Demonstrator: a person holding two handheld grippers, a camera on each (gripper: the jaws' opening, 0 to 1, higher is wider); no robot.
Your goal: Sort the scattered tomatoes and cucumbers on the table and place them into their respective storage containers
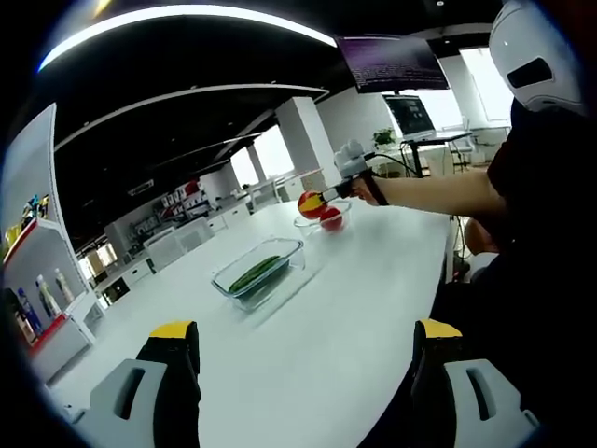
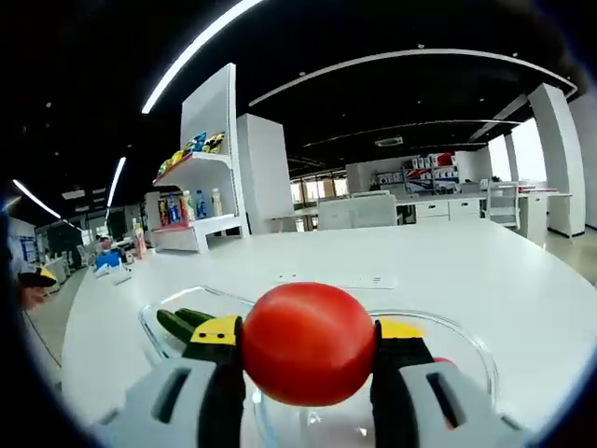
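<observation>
Right gripper view: smooth, round red tomato clamped between the right hand-held gripper jaws, left hand-held gripper released.

On the table stand two glass containers, near each other. In the left gripper view the container with cucumbers is nearer, and the bowl with tomatoes lies behind it, further along the table. The right gripper holds a tomato just above this bowl. A shelf stands behind the table.
</observation>
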